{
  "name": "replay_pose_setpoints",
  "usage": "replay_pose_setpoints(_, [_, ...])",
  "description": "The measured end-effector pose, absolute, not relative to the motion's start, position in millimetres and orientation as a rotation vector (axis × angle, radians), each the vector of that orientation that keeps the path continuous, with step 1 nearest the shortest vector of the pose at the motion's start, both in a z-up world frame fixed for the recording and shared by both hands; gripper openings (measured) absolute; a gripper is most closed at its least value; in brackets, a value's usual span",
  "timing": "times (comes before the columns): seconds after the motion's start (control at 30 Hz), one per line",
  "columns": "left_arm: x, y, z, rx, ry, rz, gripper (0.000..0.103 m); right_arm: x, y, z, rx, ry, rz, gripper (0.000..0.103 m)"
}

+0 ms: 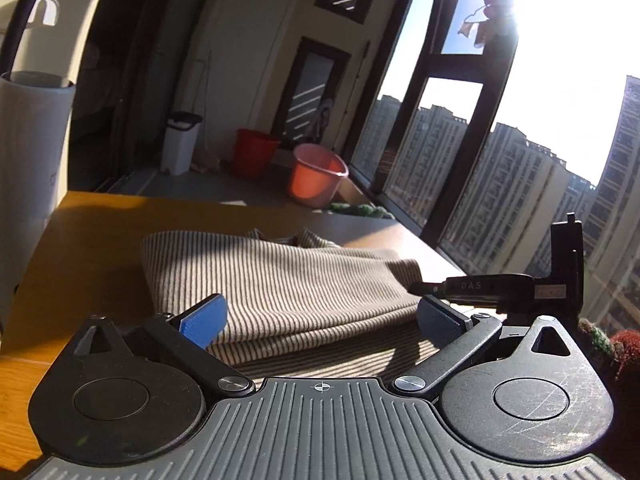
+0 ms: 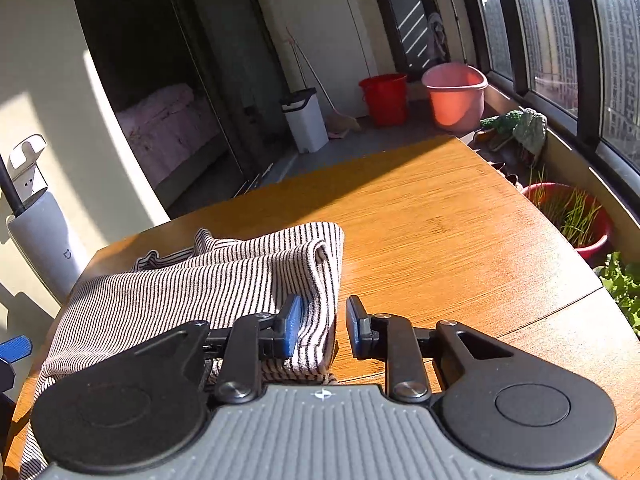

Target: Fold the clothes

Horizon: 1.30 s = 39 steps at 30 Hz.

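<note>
A striped garment (image 1: 280, 280) lies folded in layers on the wooden table (image 1: 92, 248). My left gripper (image 1: 320, 316) is open wide, its blue pads on either side of the fold's near edge, just above it. In the right wrist view the same garment (image 2: 200, 280) lies at the left of the table (image 2: 440, 240). My right gripper (image 2: 322, 326) is partly open at the garment's right edge, with the cloth edge between its pads; the jaws are not closed on it. The right gripper's body (image 1: 520, 284) shows at the right in the left wrist view.
A white cylinder (image 1: 28, 160) stands at the table's left. Pink (image 2: 456, 96) and red (image 2: 384, 98) buckets and a white bin (image 2: 304, 120) stand on the floor beyond. Potted plants (image 2: 572, 216) line the window sill on the right.
</note>
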<state>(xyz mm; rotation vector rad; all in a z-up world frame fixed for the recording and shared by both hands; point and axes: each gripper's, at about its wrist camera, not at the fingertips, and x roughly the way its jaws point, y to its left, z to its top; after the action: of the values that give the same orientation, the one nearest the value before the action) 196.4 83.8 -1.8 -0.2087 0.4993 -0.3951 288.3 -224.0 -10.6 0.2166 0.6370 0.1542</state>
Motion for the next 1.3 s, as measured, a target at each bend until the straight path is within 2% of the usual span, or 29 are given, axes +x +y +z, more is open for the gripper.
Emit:
replay_pose_setpoints(0.1, [229.8,80.6,-13.0,-0.174,0.564,-0.355,0.103,278.1,-210.8,9.2,0.105,0.548,0.139,0.024])
replay_pose_setpoints(0.23, [249.4,68.4,-32.2,-0.072,0.621,-0.283,0.103,278.2,-203.3,27.9,0.130,0.498,0.226,0.024])
replay_pose_setpoints(0.43, [247.7,60.0,-32.4,-0.027,0.629,-0.279,0.103,308.7,-200.2,-12.6,0.190,0.643,0.253,0.027])
replay_pose_setpoints(0.67, [246.5,61.6,-31.1,-0.037,0.627,-0.287,0.103,300.6,-190.7,-13.3,0.128,0.604,0.245,0.028])
replay_pose_setpoints(0.73, [246.9,61.1,-29.6,-0.037,0.627,-0.287,0.103,299.6,-183.3,-4.9,0.086,0.576,0.234,0.032])
replay_pose_setpoints(0.8, [247.1,62.5,-28.9,-0.038,0.628,-0.287,0.103,298.7,-176.7,4.3,0.059,0.525,0.242,0.053])
replay_pose_setpoints(0.83, [248.3,61.7,-28.9,-0.035,0.628,-0.286,0.103,301.6,-174.9,8.9,0.063,0.506,0.250,0.057])
replay_pose_setpoints(1.03, [249.6,62.3,-29.2,-0.030,0.631,-0.283,0.103,325.5,-177.0,-14.7,0.137,0.618,0.270,0.064])
replay_pose_setpoints(1.1, [249.6,65.9,-27.8,-0.044,0.635,-0.296,0.103,318.9,-175.9,-15.5,0.125,0.592,0.286,0.072])
replay_pose_setpoints(1.17, [247.9,73.0,-22.1,-0.061,0.636,-0.318,0.103,314.3,-175.8,-16.5,0.120,0.583,0.296,0.073])
replay_pose_setpoints(1.3, [240.2,101.0,0.2,-0.153,0.521,-0.261,0.103,313.3,-175.6,-17.5,0.126,0.581,0.305,0.076])
